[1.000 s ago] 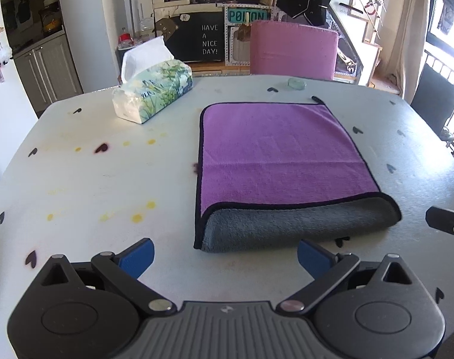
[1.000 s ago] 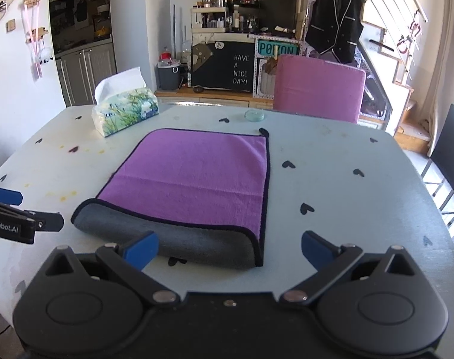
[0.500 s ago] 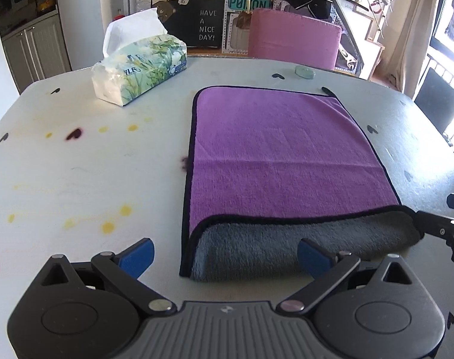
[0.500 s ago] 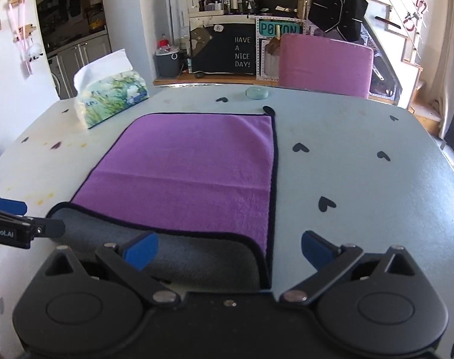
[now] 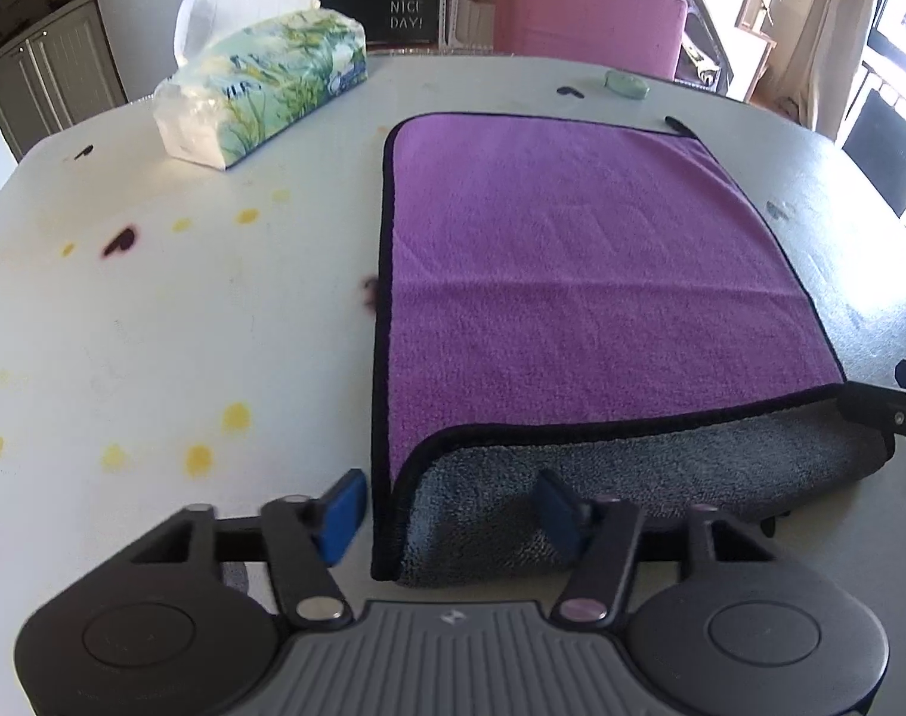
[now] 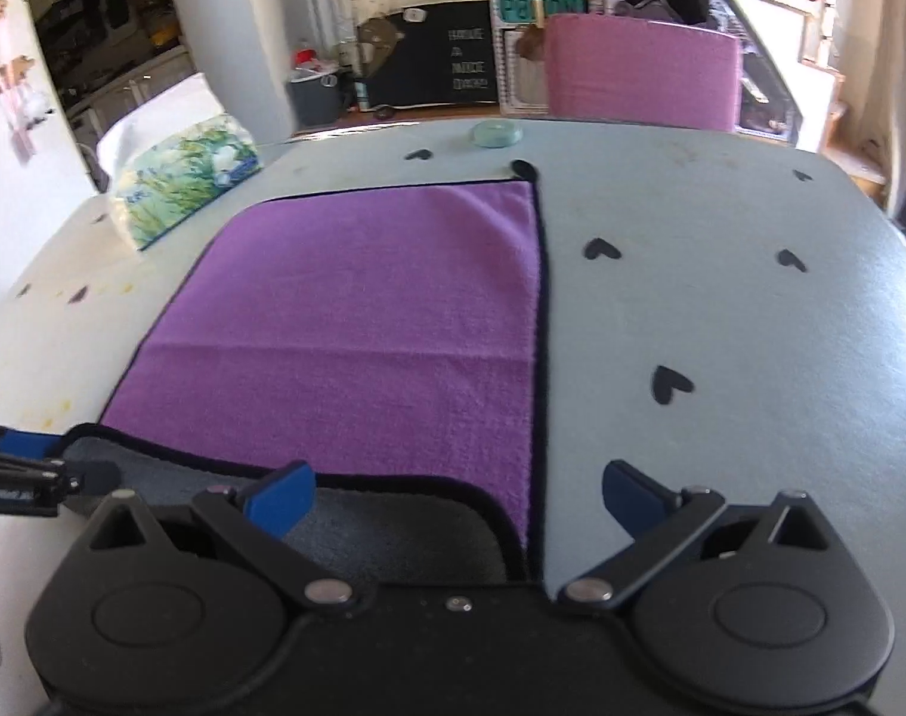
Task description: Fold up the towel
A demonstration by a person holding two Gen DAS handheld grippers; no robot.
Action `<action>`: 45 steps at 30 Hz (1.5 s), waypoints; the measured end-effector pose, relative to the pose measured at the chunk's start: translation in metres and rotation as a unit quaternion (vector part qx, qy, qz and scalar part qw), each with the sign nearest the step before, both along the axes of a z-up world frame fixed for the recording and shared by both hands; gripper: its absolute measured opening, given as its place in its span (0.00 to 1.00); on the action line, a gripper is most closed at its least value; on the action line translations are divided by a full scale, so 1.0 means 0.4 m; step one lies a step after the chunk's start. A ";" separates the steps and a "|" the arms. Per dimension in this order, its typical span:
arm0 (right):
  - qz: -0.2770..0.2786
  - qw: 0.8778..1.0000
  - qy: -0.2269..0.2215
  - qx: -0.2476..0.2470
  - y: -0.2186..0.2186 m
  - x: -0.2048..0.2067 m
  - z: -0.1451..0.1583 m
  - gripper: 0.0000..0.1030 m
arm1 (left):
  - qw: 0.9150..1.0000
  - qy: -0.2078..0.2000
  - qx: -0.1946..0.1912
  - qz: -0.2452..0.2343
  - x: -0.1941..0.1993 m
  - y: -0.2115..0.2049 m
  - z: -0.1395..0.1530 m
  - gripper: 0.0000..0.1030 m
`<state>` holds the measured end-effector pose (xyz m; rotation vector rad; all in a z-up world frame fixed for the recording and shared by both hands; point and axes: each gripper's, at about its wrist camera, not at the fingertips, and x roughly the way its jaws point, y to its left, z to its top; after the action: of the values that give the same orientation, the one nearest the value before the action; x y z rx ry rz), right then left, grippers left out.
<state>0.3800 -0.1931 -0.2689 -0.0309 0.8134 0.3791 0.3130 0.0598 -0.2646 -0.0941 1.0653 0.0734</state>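
Observation:
A purple towel (image 5: pixel 572 274) with a black hem and grey underside lies on the white table (image 5: pixel 154 322), folded once, the grey fold nearest me. It also shows in the right wrist view (image 6: pixel 357 322). My left gripper (image 5: pixel 453 513) is open, its jaws straddling the towel's near left corner. My right gripper (image 6: pixel 458 495) is open, its jaws straddling the near right corner. Each gripper's tip shows at the edge of the other's view.
A tissue box (image 5: pixel 262 89) stands at the far left of the table. A small pale green disc (image 5: pixel 625 83) lies at the far edge. A pink chair (image 5: pixel 590 18) stands behind the table. A dark chair (image 5: pixel 882 149) stands to the right.
Both grippers have moved forward and down to the towel's near corners. The left jaws have narrowed somewhat. The towel has not moved.

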 end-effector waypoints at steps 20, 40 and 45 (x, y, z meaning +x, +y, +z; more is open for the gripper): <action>-0.007 0.995 0.092 0.049 -0.061 0.006 -0.032 0.19 | 0.999 0.022 0.013 -0.022 0.009 -0.017 0.013 0.06; 0.014 0.999 -0.010 0.049 -0.051 0.066 0.114 0.03 | 0.996 -0.058 0.059 -0.016 0.098 0.006 0.164 0.05; 0.013 0.998 -0.033 0.059 -0.045 0.116 0.160 0.03 | 0.993 -0.086 0.079 -0.023 0.159 0.008 0.214 0.05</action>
<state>0.4264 -0.2109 -0.2049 0.0562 0.7246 0.4486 0.3767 0.0630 -0.1792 0.0671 0.8849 0.1065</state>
